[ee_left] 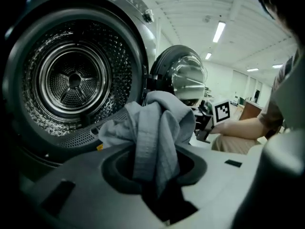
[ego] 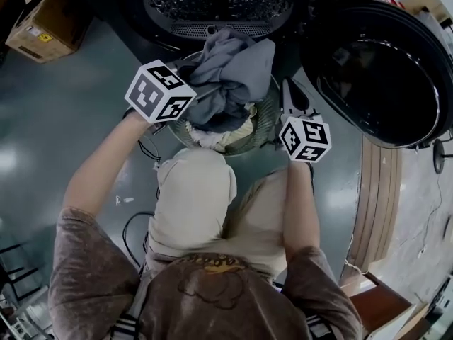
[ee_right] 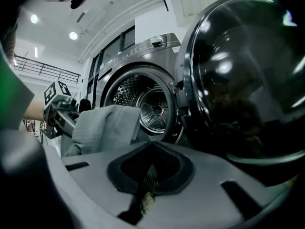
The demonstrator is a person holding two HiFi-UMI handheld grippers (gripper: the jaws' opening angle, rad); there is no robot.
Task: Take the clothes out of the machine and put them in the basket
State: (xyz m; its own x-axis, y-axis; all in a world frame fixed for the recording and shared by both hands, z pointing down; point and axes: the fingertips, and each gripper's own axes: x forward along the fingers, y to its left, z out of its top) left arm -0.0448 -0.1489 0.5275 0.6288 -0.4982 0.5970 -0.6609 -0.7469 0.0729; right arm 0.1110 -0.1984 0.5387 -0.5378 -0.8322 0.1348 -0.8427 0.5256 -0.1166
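Now pinching, in the left claw [ee_left: 159, 194], the grey garment [ee_left: 162, 128], bunched over the basket [ego: 263, 129] just before the machine [ee_left: 76, 80]; gripping the mesh rim with the right claw [ee_right: 143, 194]. Could spill over the rim if let go off-centre, cloth hanging loose. Cannot make out garment's tail, basket bottom or the machine's near inside.
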